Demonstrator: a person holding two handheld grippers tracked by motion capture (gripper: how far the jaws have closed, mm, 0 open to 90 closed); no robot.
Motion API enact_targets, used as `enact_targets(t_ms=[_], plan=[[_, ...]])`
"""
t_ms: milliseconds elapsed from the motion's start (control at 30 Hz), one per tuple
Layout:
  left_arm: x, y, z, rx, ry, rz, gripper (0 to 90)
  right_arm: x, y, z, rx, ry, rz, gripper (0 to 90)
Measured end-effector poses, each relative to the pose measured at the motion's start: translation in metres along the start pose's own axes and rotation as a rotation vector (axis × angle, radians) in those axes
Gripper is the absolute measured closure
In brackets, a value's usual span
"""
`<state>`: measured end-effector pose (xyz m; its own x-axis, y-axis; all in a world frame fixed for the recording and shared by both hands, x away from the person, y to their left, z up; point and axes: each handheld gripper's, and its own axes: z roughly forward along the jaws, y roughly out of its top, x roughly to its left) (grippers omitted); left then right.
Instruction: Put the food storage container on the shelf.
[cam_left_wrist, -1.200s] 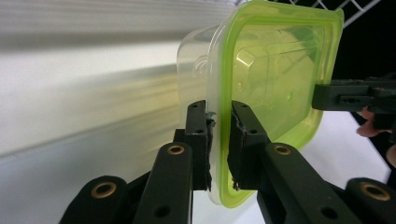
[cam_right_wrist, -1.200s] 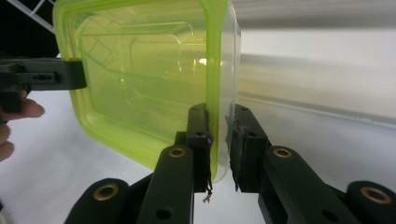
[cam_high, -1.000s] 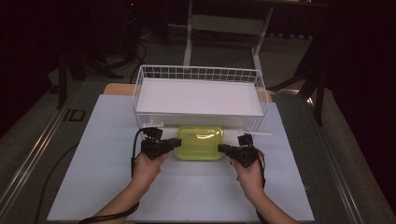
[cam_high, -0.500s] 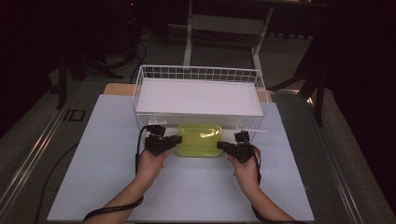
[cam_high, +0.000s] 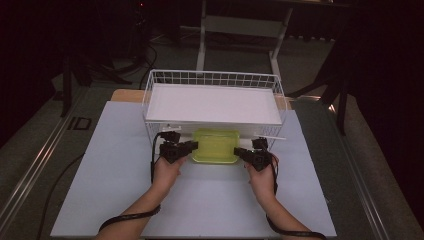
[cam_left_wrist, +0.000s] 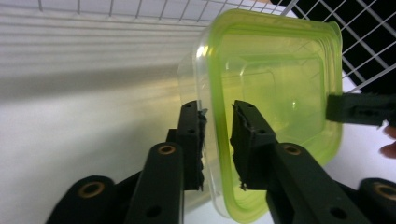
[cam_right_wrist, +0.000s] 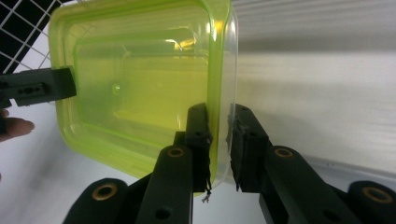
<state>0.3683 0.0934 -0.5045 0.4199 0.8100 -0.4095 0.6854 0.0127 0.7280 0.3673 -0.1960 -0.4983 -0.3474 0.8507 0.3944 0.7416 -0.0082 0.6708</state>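
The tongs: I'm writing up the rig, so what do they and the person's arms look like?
The left tongs and right tongs are matte black, with flat slotted arms, brass-coloured rivets and frayed black pads. A black cable trails from each. The forearms are bare, without sleeves.

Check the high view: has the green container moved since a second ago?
Yes, slightly. The green container has shifted a little toward the person, away from the wire basket, with the left gripper and right gripper at its two ends.
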Motion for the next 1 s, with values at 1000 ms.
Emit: enact_targets(t_ms=[1000], plan=[[0.011, -0.012, -0.024, -0.082, 0.032, 0.031, 49.3, 0.015, -0.009, -0.019, -0.099, -0.027, -0.133, 63.0]])
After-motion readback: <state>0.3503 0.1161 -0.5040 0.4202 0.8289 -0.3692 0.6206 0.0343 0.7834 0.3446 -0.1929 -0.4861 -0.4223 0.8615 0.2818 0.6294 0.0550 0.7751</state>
